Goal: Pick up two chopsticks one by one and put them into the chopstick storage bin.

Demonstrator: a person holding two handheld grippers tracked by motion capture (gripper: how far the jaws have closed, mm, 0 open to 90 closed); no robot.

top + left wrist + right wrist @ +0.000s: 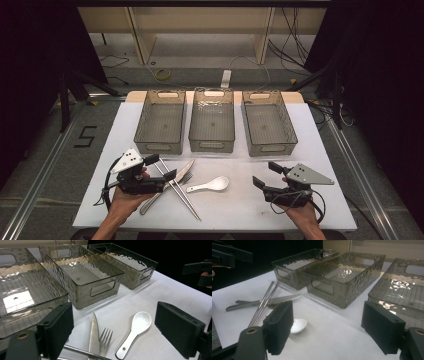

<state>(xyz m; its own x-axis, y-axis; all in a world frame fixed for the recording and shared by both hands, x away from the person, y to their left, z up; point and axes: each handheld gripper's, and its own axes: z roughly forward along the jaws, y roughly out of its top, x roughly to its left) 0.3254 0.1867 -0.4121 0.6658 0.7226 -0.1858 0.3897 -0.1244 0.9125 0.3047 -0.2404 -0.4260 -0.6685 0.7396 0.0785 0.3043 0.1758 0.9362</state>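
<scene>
Steel cutlery pile beside the left gripper (162, 167), both tools spread and empty.
Best to pinch 1 chopstick (181, 192) mid-shaft, clear of knife (172, 184) and fork (184, 178); right gripper (267, 175) waits.

Three bins stand in a row at twelve o'clock on the table (310, 200): left bin (160, 122), middle bin (212, 121), right bin (268, 124). At seven o'clock lie the knife (165, 187), fork (183, 179) and chopsticks (180, 192) (crossing one another), the spoon (210, 185) just right of them.
</scene>
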